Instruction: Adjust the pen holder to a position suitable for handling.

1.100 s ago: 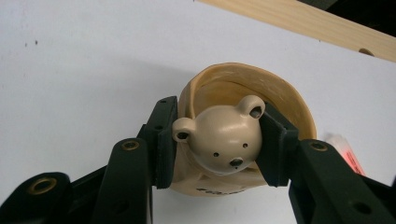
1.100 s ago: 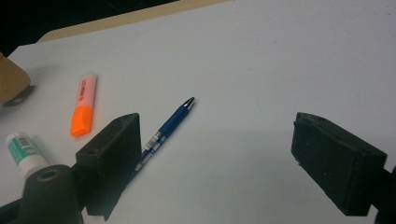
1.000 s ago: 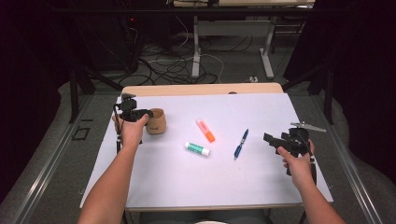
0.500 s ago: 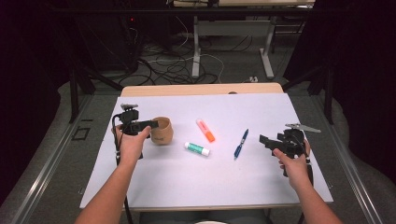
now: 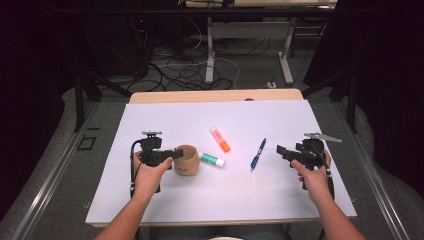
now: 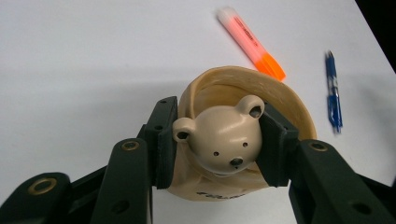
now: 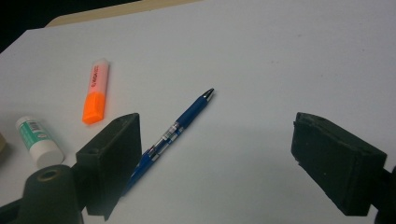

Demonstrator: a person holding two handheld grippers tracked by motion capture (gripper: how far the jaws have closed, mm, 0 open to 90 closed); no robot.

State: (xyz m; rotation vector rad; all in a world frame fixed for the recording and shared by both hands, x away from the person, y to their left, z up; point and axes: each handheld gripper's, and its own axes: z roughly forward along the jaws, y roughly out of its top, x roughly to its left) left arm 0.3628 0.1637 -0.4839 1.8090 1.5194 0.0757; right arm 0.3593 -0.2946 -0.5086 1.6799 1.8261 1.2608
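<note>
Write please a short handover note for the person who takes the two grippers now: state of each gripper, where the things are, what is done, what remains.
Left gripper: jaws shut on the bear-head cup, on the white mat beside the glue stick.
Right gripper: jaws open, nothing held, above the mat near the blue pen.
Orange highlighter: between the cup and the pen, farther back.
Done: cup gripped.
Left, probably: pen, highlighter and glue stick into the cup.

Beige bear cup (image 6: 219, 140), orange highlighter (image 5: 220, 139), blue pen (image 5: 258, 154), black claws, white table (image 5: 280, 200)

High view overhead, far; gripper views low, close; all share blue pen (image 5: 258, 154).
</note>
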